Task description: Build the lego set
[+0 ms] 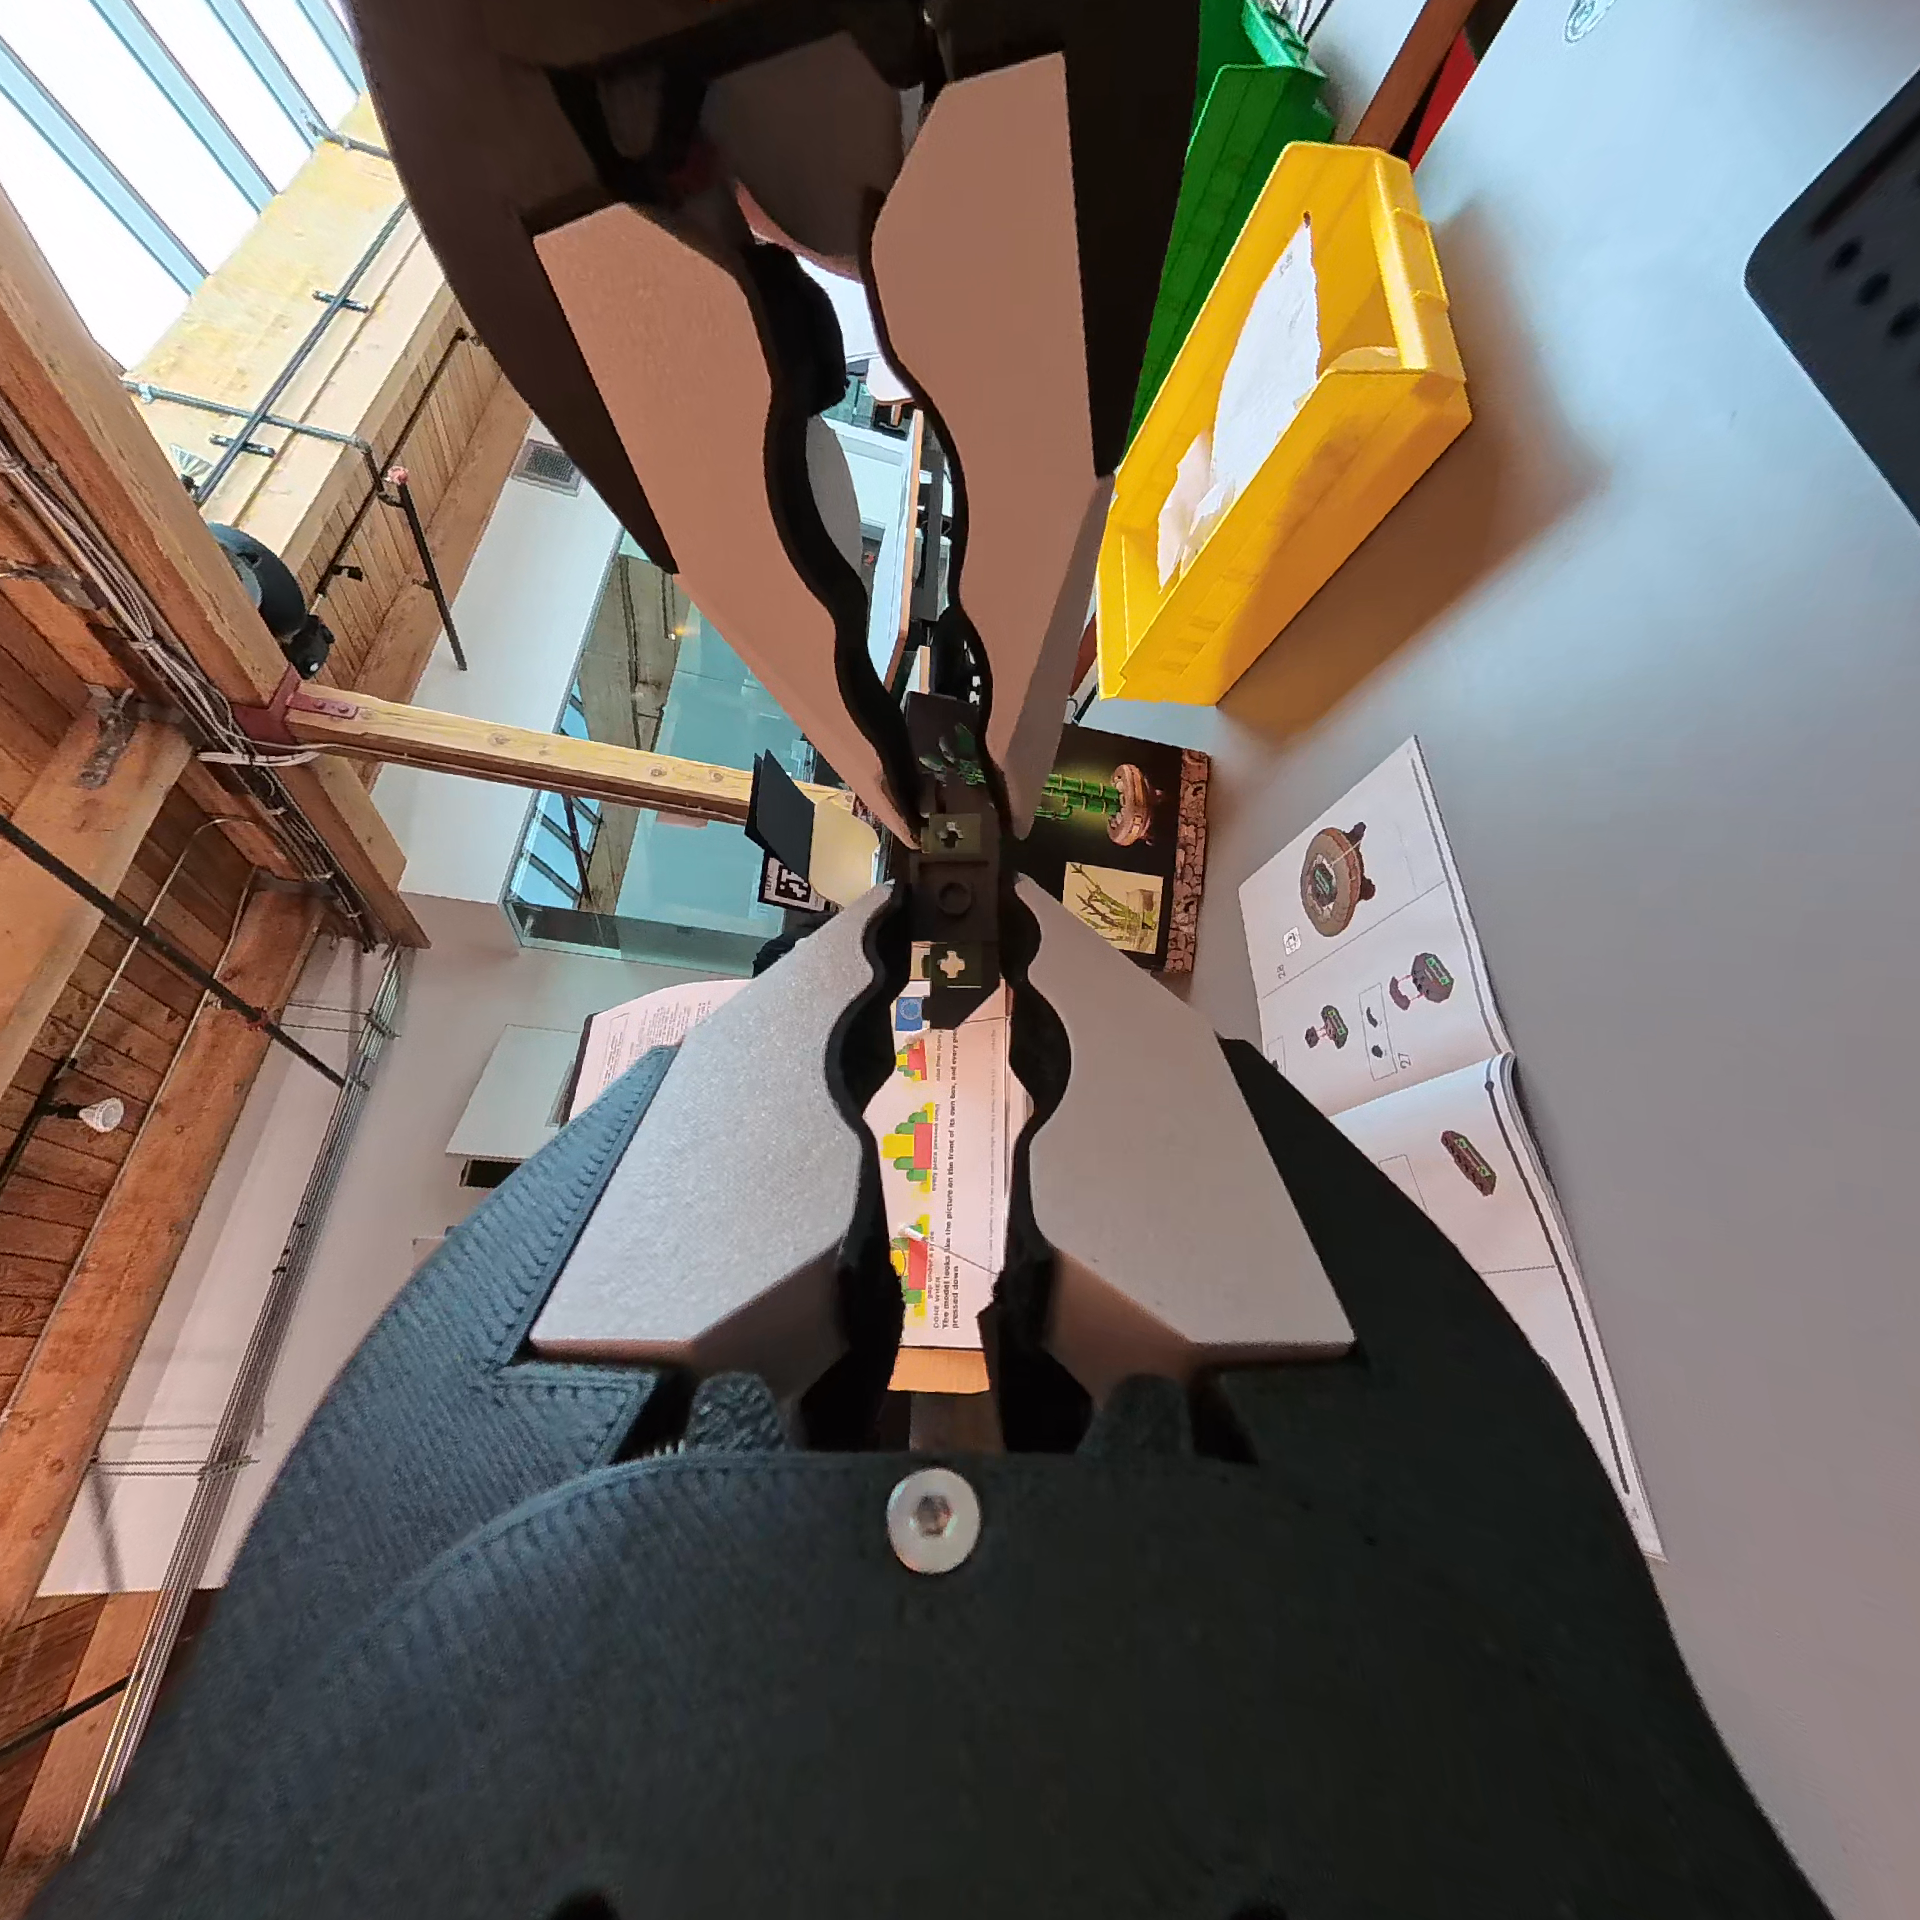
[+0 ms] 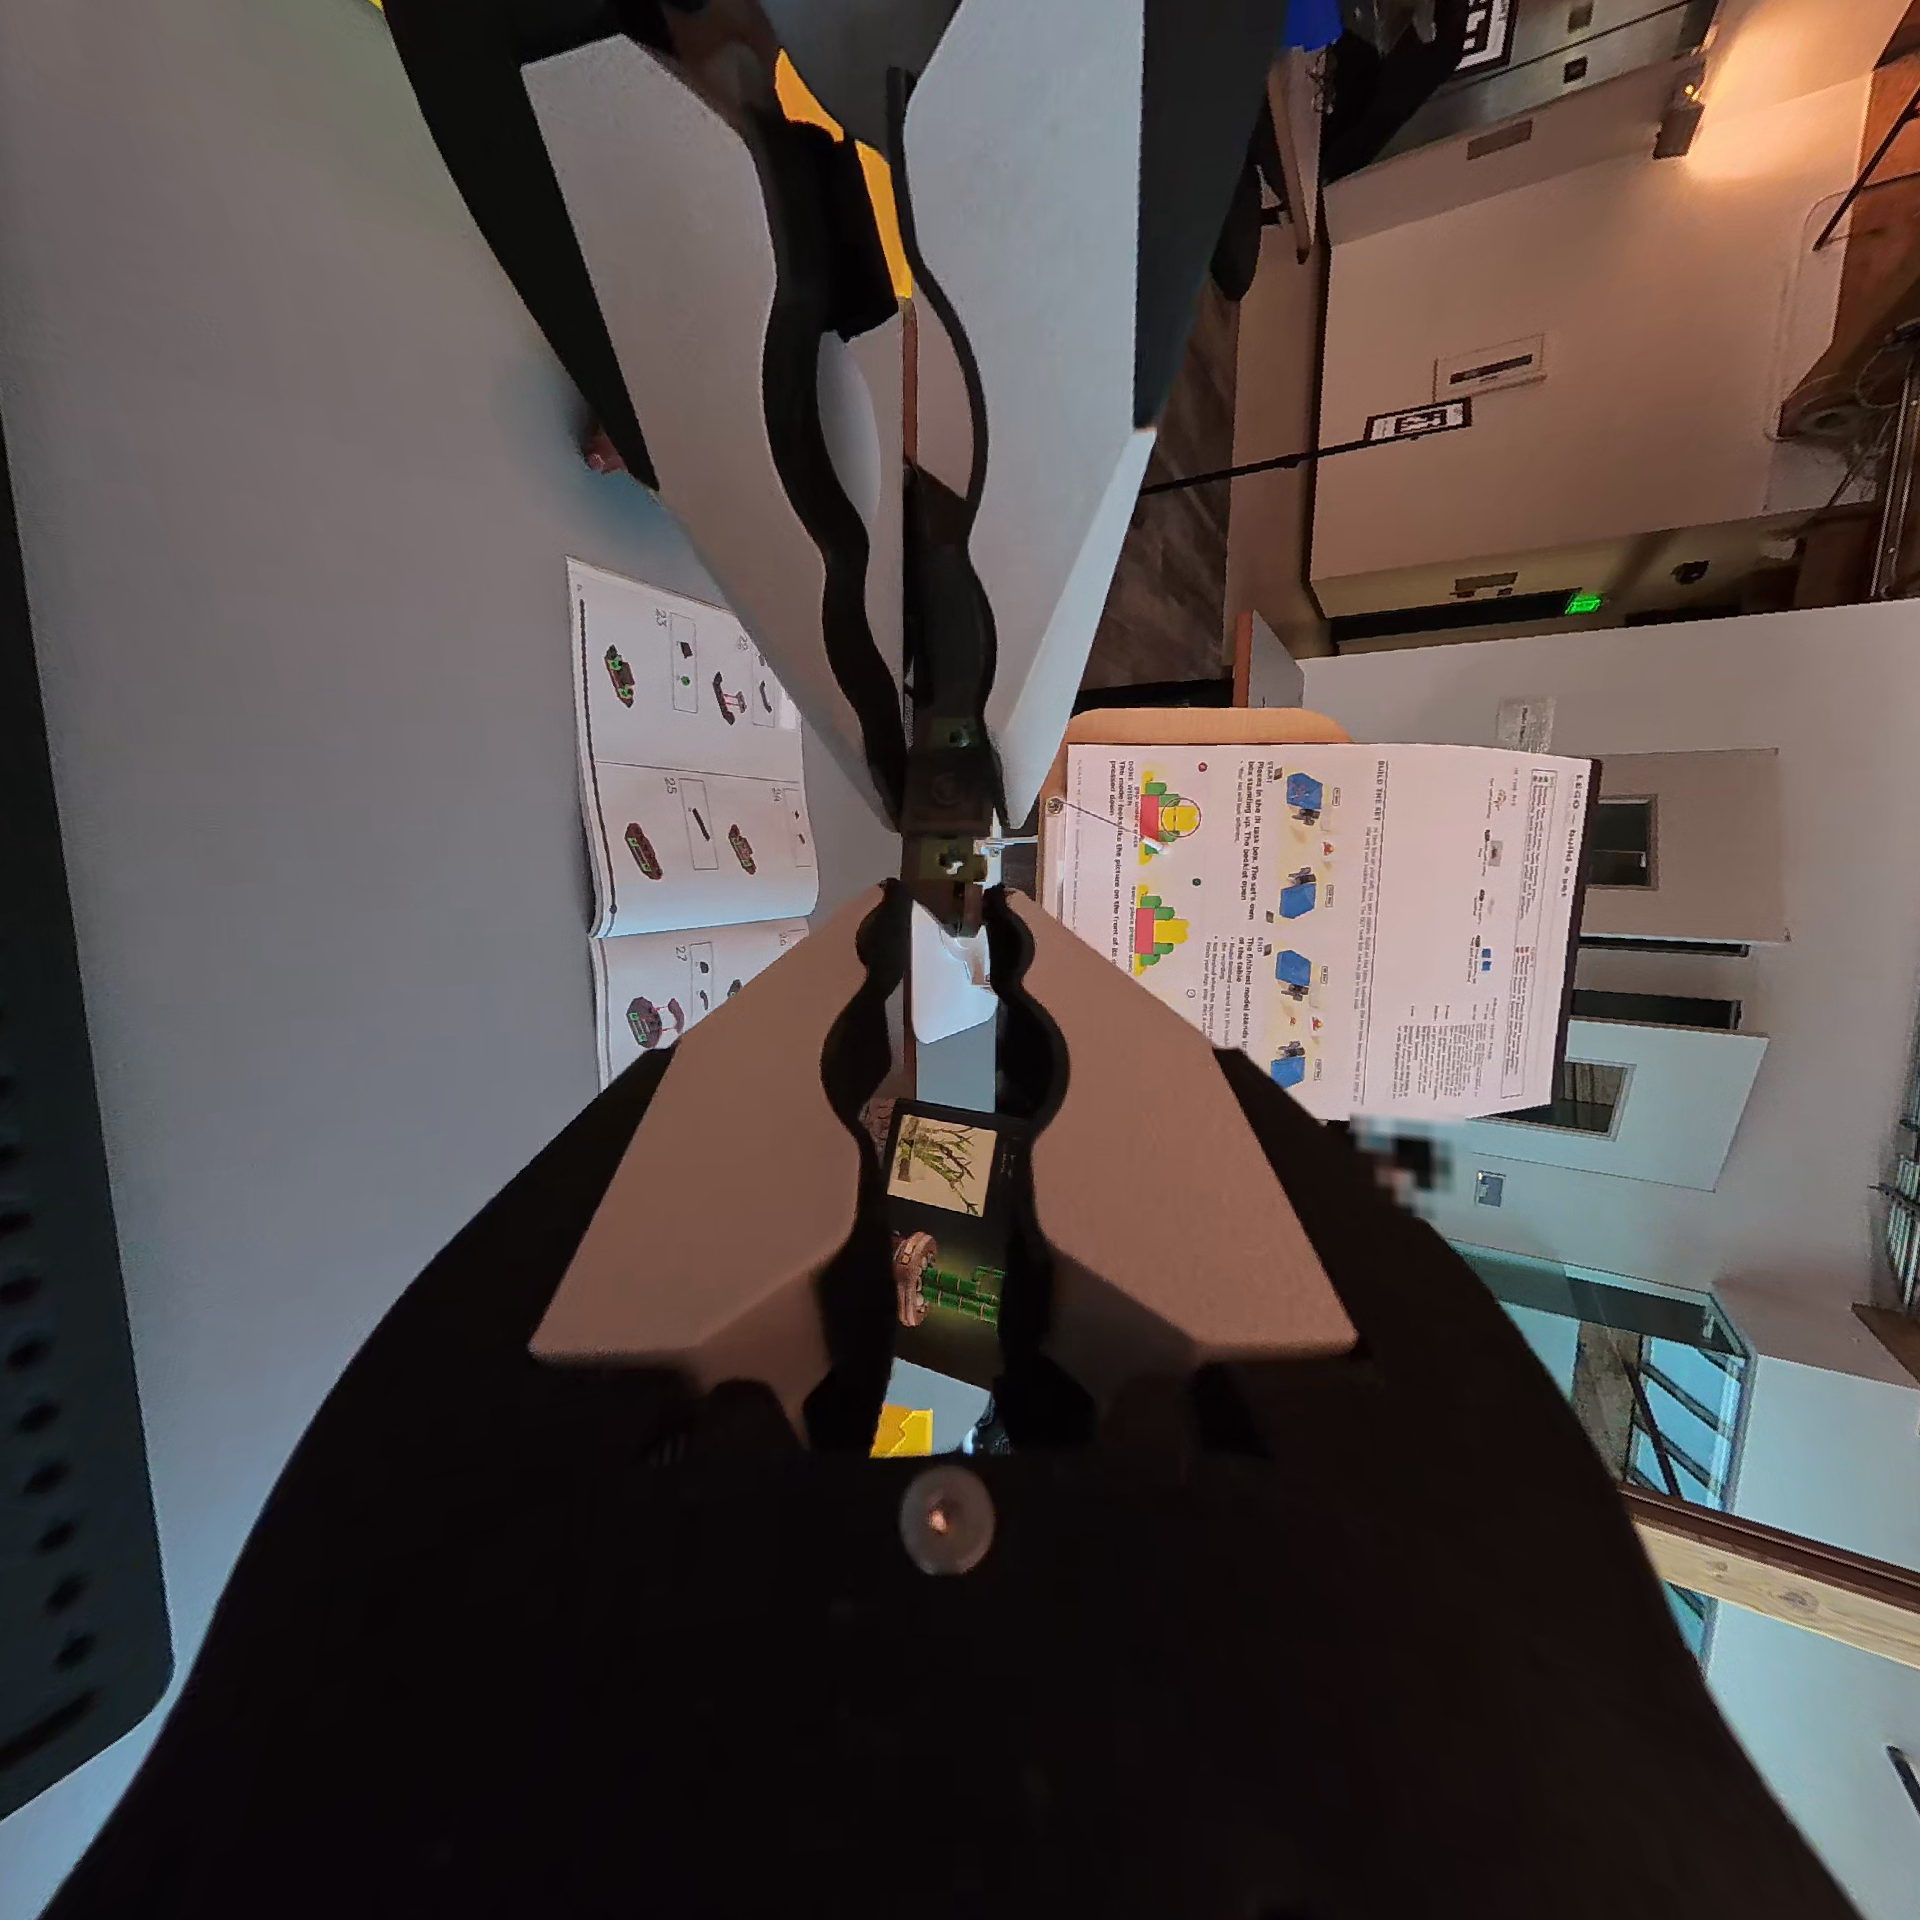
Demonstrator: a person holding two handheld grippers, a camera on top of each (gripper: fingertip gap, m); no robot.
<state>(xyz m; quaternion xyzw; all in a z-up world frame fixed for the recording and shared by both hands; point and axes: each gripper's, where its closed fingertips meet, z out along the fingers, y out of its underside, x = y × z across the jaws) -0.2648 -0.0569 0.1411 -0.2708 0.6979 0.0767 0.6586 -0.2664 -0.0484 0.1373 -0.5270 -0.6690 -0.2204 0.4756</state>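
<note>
Both grippers meet tip to tip in mid-air above the grey table [image 1: 1714,831], each clamped on opposite ends of one small dark lego assembly [image 1: 954,894]. In the left wrist view, the left gripper [image 1: 956,940] closes on the near end, where an olive-green piece with a cross-shaped hole shows, and the right gripper [image 1: 961,821] comes in from above and pinches the far end. The right wrist view mirrors this: the right gripper [image 2: 940,899] holds the near end of the lego assembly [image 2: 948,821], the left gripper [image 2: 940,800] the far one.

The table edge runs just behind the held piece. Along it lie a yellow bin [image 1: 1288,436] beside a green bin [image 1: 1247,125], the dark lego box [image 1: 1122,842], and the open instruction booklet [image 1: 1382,997]. A printed sheet [image 2: 1320,925] stands upright past the edge. The grey surface near the booklet lies bare, with a black object [image 1: 1849,281] at the far corner.
</note>
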